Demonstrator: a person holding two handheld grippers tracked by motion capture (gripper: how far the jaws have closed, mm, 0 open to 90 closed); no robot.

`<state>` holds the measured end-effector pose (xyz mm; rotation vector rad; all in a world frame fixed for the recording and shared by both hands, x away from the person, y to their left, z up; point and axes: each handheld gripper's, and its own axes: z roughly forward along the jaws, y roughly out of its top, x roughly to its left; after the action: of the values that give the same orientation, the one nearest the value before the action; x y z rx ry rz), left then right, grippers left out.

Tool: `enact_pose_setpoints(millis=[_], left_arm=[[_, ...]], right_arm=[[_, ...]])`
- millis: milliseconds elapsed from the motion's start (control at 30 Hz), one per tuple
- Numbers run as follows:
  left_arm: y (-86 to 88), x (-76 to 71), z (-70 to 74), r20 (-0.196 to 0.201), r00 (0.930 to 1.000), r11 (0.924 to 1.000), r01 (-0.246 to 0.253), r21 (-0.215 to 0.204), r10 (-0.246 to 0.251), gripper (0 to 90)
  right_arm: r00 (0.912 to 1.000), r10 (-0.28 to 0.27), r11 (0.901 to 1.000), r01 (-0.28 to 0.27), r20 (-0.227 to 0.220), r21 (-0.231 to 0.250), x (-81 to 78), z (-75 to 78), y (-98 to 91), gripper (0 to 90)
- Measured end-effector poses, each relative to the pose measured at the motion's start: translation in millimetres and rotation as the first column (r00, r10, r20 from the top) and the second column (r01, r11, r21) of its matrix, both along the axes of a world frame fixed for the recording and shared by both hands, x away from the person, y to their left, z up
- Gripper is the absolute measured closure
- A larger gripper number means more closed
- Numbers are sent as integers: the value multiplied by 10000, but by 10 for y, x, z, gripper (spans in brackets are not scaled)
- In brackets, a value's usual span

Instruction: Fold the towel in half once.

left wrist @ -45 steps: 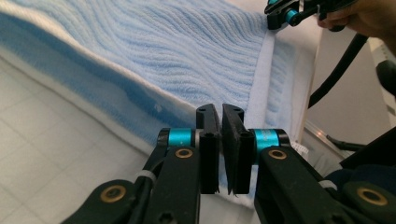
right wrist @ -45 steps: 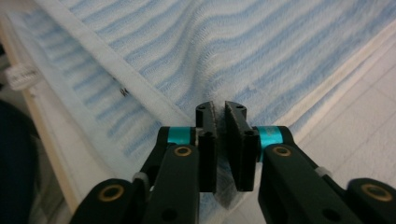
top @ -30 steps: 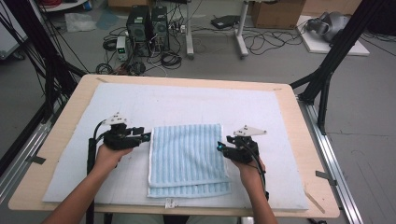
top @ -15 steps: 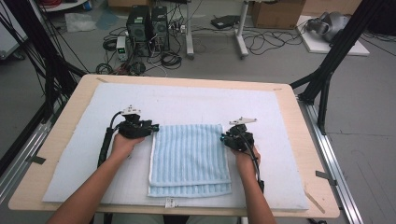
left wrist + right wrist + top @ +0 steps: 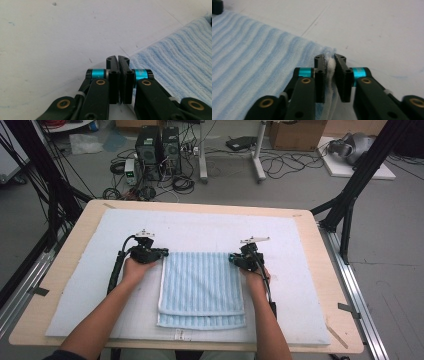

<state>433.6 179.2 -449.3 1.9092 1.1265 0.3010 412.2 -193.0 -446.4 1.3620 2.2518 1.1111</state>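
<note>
A light blue striped towel [image 5: 200,280], folded, lies on the white mat [image 5: 200,225]. My left gripper [image 5: 162,254] rests at its far left corner. In the left gripper view its jaws [image 5: 117,58] have just been closing and stand shut, pads together, with no cloth seen between them; the towel [image 5: 175,62] lies just to their right. My right gripper [image 5: 232,259] is at the far right corner. Its jaws [image 5: 330,56] have just been closing and pinch the towel's [image 5: 249,50] white-edged corner.
The mat covers most of a wooden table [image 5: 330,285]. Beyond the far edge, computer towers [image 5: 160,145] and cables sit on the floor. Black frame legs [image 5: 350,200] stand by the table's right far corner.
Both hands moved away from me and inward, from beside the towel to its far corners. Both grippers went from open to shut, the right one onto the towel corner.
</note>
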Motion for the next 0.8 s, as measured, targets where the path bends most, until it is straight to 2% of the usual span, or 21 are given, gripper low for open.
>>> enact_pose_setpoints(millis=[33, 167, 200, 367, 467, 567, 633, 700, 800], left_arm=[[4, 30, 16, 46, 10000, 10000, -16, 69, 16, 872], [37, 229, 85, 215, 9992, 9994, -334, -39, 335, 872], [44, 268, 97, 346, 9988, 9994, -333, -74, 336, 872], [32, 409, 148, 774, 9960, 9989, -431, -199, 445, 872], [52, 465, 135, 892, 9942, 9974, -569, -449, 607, 871], [74, 479, 97, 736, 9957, 9972, -514, -549, 554, 865], [104, 477, 77, 689, 9972, 9981, -258, -553, 296, 799], [137, 463, 83, 629, 9979, 9978, -119, -650, 160, 673], [182, 377, 142, 660, 9976, 9903, -110, -1387, 203, 554]], right_arm=[[9999, 62, 9995, -57, 152, -308, 17, 16, 34, 829], [9984, -290, 9986, 311, 494, -431, 95, 47, 84, 831], [9955, -381, 9986, 411, 866, -333, 124, 44, 79, 831], [9911, -852, 9958, 880, 1019, -238, 284, 26, 87, 830], [9893, -964, 9945, 1002, 1098, -293, 394, 58, 110, 830], [9874, -1078, 9929, 1128, 1160, -377, 467, 76, 149, 829], [9882, -1132, 9924, 1174, 1029, -359, 473, 58, 164, 802], [9895, -1183, 9918, 1218, 834, -386, 470, 38, 161, 688], [9879, -1338, 9910, 1342, 778, 5, 429, 81, 119, 547]])
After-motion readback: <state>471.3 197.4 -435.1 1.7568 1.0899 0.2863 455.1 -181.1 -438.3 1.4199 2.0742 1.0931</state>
